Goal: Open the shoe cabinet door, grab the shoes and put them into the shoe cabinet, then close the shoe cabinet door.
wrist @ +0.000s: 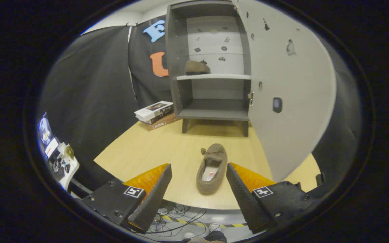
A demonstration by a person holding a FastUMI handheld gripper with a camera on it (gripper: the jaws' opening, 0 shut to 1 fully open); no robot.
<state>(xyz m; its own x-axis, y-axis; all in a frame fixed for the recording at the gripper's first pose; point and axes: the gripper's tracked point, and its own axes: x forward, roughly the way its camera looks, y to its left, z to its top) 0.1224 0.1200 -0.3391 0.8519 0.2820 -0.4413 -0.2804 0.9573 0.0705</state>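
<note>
A grey shoe cabinet (pixel 181 60) stands at the far side of the wooden table (pixel 147 152), its pale door (pixel 292 101) swung wide open toward me on the right. One brown slipper (pixel 197 67) rests on the cabinet's middle shelf. A second brown slipper (pixel 212 168) lies on the table, toe pointing at the cabinet, its heel between my fingertips, closer to the right finger. My gripper (pixel 198 168) is open, its fingers held apart above the table's near edge and touching nothing.
A stack of books (pixel 155 114) lies on the table left of the cabinet. Cables (pixel 177 216) run over the floor below the table's near edge. A white stand with devices (pixel 57 158) is at the left.
</note>
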